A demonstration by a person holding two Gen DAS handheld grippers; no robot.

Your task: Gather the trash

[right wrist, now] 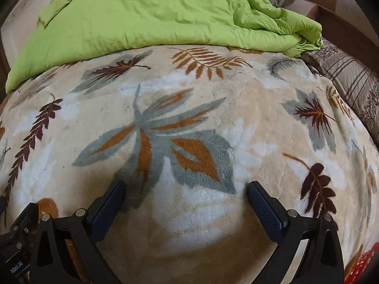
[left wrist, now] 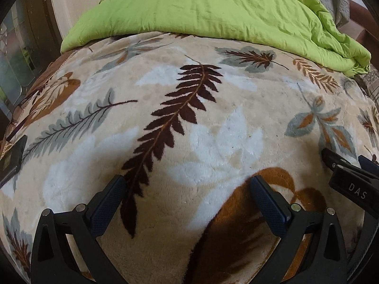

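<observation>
Fingers of the left gripper (left wrist: pixel 187 184) and right gripper (right wrist: pixel 187 189) are spread wide, nothing held, above the leaf-patterned blanket (left wrist: pixel 213 123). Trash cannot be made out; a green quilt (right wrist: pixel 146 16) is bunched at the far side.

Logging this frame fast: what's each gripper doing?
Left gripper: open, holding nothing, over the leaf-print blanket.
Right gripper: open, holding nothing.

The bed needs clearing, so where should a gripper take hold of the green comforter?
Grip the green comforter at its bunched right corner, coming from the near side over the leaf blanket. The folds there stand up; elsewhere it lies flat.
</observation>
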